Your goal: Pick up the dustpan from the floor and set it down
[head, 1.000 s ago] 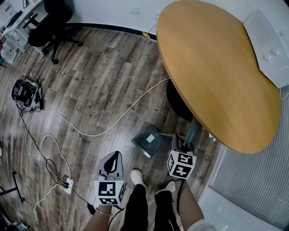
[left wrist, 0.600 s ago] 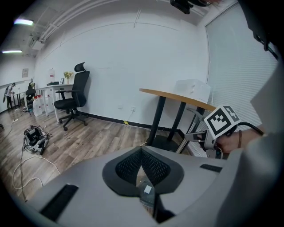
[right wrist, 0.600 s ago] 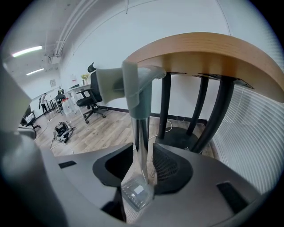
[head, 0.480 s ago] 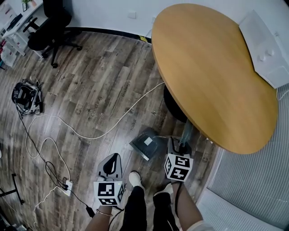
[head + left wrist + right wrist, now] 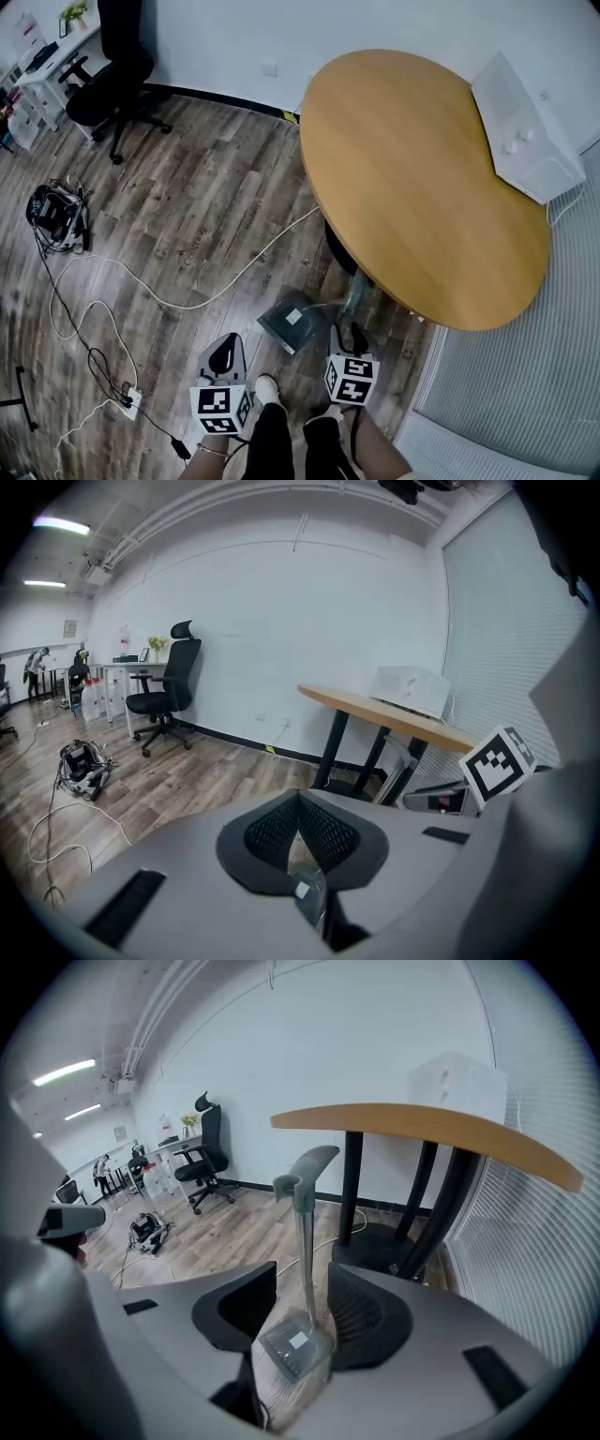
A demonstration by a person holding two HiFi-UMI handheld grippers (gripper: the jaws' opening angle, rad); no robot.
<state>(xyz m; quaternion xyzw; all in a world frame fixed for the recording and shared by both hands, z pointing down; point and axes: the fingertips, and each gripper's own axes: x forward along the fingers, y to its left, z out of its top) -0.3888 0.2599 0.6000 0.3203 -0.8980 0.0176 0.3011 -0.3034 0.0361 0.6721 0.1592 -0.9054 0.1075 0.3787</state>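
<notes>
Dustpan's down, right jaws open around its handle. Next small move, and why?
Probably draw the right gripper straight back from the handle. Its jaws have just been opening and stand apart, clear of the dustpan, which stands on the floor alone, handle upright between them. A sideways swing might tip it.

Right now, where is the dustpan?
In the head view, the dustpan stands on the floor at lower centre, beside the round table's edge, ahead of the person's shoe.
</notes>
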